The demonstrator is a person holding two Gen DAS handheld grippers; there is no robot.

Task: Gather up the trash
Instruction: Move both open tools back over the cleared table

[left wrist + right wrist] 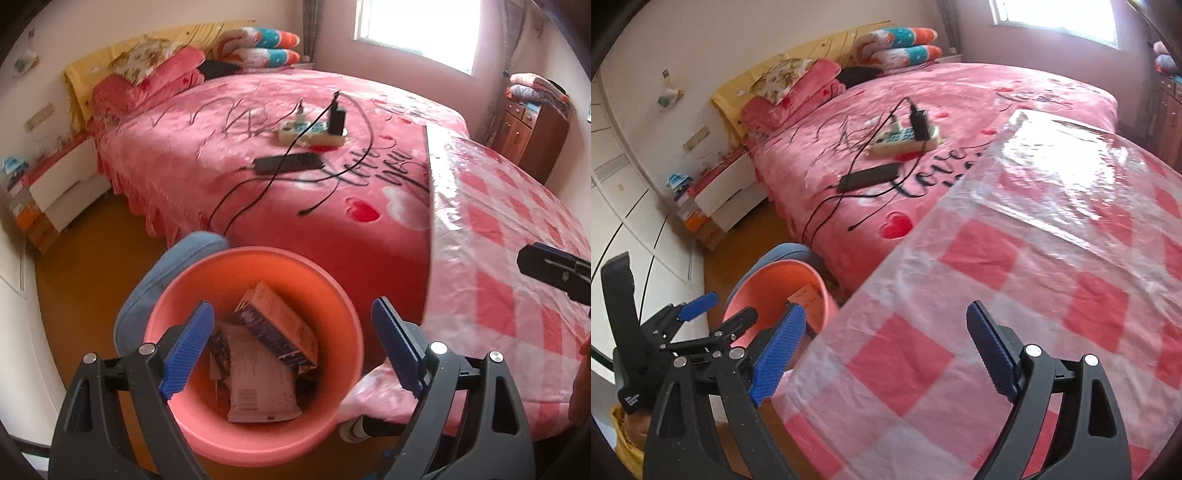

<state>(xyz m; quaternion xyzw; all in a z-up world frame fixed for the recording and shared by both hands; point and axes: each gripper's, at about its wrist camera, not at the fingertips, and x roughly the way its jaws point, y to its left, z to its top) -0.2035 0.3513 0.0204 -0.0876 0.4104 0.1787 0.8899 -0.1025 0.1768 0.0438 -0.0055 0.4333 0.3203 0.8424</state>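
Left hand-held gripper (pixel 291 350) hangs above an orange-pink plastic bin (pixel 343 317) on the wooden floor (pixel 85 280), its 2 blue ribbed fingers (pixel 188 347) spread wide with nothing between them. Inside the bin lie the collected items: a brown and purple cardboard carton (pixel 280 328) tilted against the far wall, and a crumpled white printed wrapper (pixel 258 384) below it, touching the carton. A blue-grey cushion-like object (pixel 159 280) sits just behind the bin on its left side; what it is cannot be told. The bin stands just beside a bed covered by a pink heart-print bedspread (pixel 221 155). To the right of the bin, a bench draped in a pink-and-white checked plastic cover (pixel 1015 302) meets the bed's near edge. Right hand-held gripper (pixel 886 350) is held over this cover, its blue fingers (pixel 990 354) also wide apart and holding nothing; from its camera the left hand-held gripper appears at lower left, over the bin. On the bedspread rest a cream power strip (pixel 314 134) carrying a black plug-in charger (pixel 337 118), a flat black device (pixel 290 162) near it, and several loose black cables (pixel 258 199) trailing toward the bed's edge. Pillows and folded blankets (pixel 258 46) are stacked at the headboard end. A white nightstand (pixel 70 188) stands beside the bed, and a wooden cabinet (pixel 532 129) stands at the right, near the window (pixel 417 26).
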